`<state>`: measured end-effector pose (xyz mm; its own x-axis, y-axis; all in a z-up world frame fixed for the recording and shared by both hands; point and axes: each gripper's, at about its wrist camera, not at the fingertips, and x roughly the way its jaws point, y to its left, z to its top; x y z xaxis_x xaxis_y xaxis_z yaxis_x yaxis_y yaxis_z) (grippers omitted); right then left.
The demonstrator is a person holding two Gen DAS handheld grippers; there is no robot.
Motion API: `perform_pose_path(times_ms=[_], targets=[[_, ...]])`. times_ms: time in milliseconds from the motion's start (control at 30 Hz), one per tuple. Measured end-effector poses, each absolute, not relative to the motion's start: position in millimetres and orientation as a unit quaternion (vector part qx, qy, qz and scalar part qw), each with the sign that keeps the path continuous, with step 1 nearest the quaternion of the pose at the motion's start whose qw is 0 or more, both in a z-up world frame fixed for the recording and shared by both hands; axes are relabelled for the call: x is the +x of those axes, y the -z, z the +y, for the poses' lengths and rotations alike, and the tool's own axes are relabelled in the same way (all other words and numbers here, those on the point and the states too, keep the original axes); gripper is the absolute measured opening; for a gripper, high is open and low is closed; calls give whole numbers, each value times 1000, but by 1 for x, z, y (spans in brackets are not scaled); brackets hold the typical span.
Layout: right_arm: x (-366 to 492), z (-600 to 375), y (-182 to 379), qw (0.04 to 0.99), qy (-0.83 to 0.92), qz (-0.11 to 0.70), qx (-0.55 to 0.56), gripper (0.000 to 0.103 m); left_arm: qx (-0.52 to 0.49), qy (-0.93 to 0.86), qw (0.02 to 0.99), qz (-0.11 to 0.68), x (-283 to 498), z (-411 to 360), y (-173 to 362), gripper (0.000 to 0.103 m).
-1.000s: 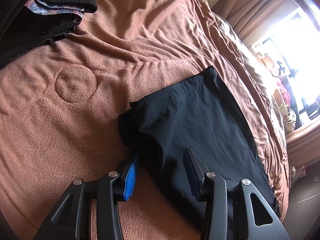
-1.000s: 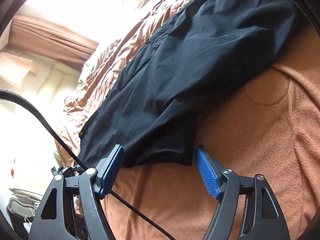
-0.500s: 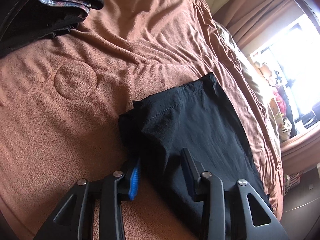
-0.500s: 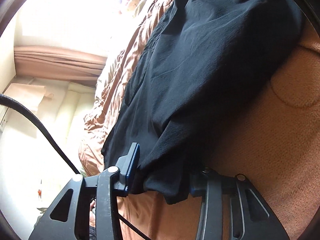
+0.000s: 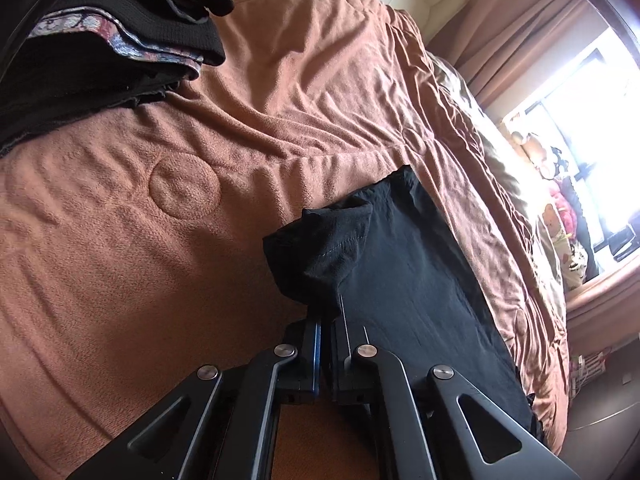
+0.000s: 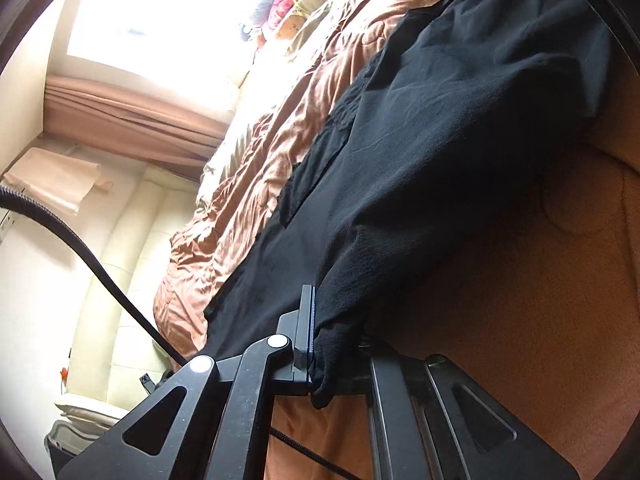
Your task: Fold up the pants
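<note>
The black pants (image 5: 416,280) are lying lengthwise on the brown blanket (image 5: 120,272) that is covering the bed, toward its right side near the window. The left tongs (image 5: 326,320) are pinching a corner of the pants, their two arms drawn nearly together with the dark cloth bunching up just beyond the tips and lifting a little off the blanket. The right tongs (image 6: 334,340) are likewise clamping the pants (image 6: 460,128) at the near edge; a fold of cloth is draping over the right arm and hiding its tip, and the lifted fabric is casting a shadow on the blanket (image 6: 520,300). A pile of dark folded clothes (image 5: 100,52), one with a patterned band, is sitting at the far left of the bed. A black cable (image 6: 80,248) is trailing past the left of the right tongs. Curtains (image 6: 132,116) are hanging beside the bright window.
</note>
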<state>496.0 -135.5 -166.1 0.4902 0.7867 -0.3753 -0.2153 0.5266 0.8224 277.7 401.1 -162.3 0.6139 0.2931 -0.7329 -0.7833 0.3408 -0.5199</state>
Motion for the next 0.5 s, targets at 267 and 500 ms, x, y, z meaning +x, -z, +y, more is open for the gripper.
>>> perform_pose_path(times_ms=[267,500], targets=[[469,-145,171,783,-324,389,362,1,-457,-349,777,256,237,387,145,2],[446,-155,169,782,-324,394,359,1,-462,-350,777,245,191,367,138,2]])
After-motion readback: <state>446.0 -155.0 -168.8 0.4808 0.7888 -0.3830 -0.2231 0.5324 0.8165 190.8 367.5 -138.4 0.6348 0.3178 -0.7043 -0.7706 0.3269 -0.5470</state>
